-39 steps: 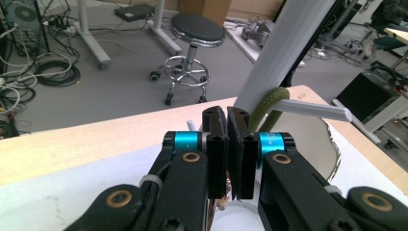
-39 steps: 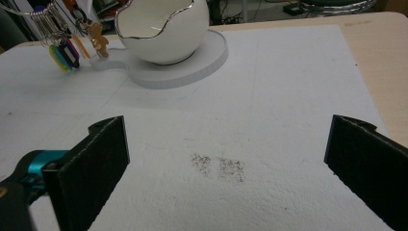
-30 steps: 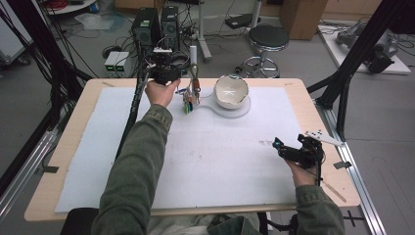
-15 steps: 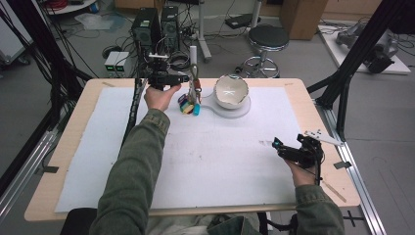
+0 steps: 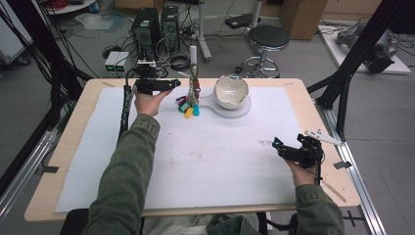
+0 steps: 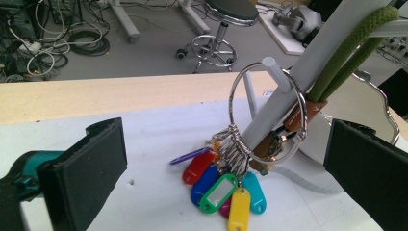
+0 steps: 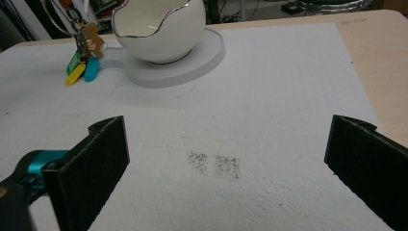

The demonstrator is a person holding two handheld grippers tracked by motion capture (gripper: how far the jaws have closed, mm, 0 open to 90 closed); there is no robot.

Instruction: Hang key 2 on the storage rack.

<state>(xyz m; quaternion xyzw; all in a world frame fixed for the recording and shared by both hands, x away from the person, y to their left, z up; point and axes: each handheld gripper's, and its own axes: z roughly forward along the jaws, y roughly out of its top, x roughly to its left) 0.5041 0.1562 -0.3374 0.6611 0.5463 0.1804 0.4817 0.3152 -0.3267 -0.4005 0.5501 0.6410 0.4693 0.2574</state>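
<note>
The key bunch (image 5: 188, 104) hangs by its big metal ring (image 6: 267, 108) from a short peg on a leaning white post (image 5: 194, 61), at about 12 o'clock on the desk (image 5: 68, 161). Its coloured plastic tags (image 6: 222, 190) fan out on the white mat (image 5: 205, 156) at the post's foot, and a green cord loop (image 6: 353, 45) runs up along the post from a brown tab on the ring.

The left tongs (image 5: 172, 83) sit just at 9 o'clock of the bunch. Their jaws have just been opening and now stand spread wide; the keys lie ahead of the jaws in the left gripper view, and neither pad touches them.

A white egg-shaped bowl (image 5: 231, 91) on a round white base (image 5: 240, 108) stands just at 3 o'clock of the keys, with the post's foot joined to that base, so it crowds that side of the bunch.

The right tongs (image 5: 279, 145) rest well apart at about 4 o'clock on the desk, jaws spread with nothing between them, over a grey smudge (image 7: 214, 165) on the mat.

Beyond the desk's far edge stand a stool (image 5: 265, 41), computer towers (image 5: 156, 22) and loose cables on the floor.
</note>
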